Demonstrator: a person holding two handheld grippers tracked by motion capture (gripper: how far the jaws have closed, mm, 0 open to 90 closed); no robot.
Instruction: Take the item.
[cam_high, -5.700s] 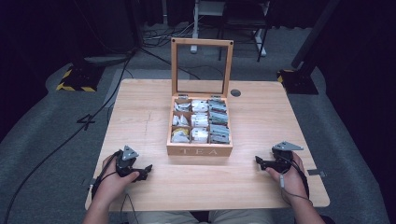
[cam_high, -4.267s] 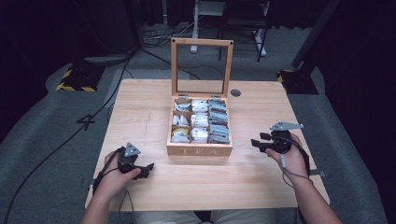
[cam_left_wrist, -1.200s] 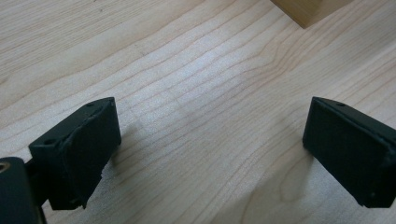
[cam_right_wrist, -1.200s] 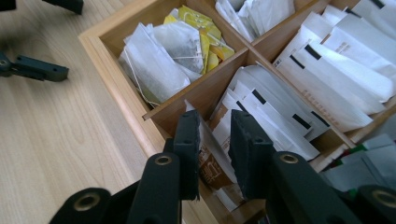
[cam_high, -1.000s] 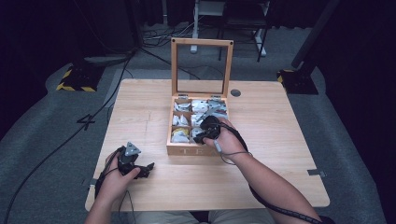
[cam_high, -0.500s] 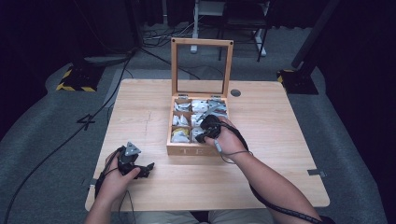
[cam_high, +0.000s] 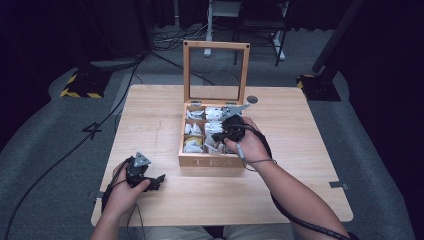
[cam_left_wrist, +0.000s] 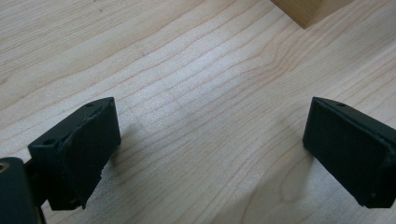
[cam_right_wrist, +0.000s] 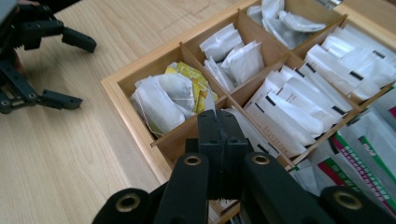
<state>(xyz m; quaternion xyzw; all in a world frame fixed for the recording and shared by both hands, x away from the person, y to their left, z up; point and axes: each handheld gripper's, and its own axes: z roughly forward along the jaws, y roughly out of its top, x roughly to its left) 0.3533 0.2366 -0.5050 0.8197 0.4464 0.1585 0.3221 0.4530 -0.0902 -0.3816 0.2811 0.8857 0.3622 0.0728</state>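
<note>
A wooden tea box (cam_high: 210, 161) stands open at mid-table, its glass lid (cam_high: 216, 46) upright and its compartments full of sachets. My right gripper (cam_high: 216, 137) hovers over the front middle compartment. In the right gripper view its jaws (cam_right_wrist: 219, 133) are pressed together, and a thin white sachet edge (cam_right_wrist: 208, 99) pokes out past the tips. A yellow packet (cam_right_wrist: 198, 81) lies among the white ones in the front left compartment. My left gripper (cam_high: 152, 181) rests on the table near the front left. It is open (cam_left_wrist: 210, 154), with only bare wood between the pads.
The box's corner (cam_left_wrist: 303, 9) shows far ahead in the left gripper view. The left gripper (cam_right_wrist: 51, 70) lies off to the box's left in the right gripper view. A dark round hole (cam_high: 252, 99) marks the table behind the box. Cables and stands crowd the floor beyond.
The right hand came from the table's right side to the box. Over the last second its gripper lifted a little above the compartments. The left hand has stayed put.
</note>
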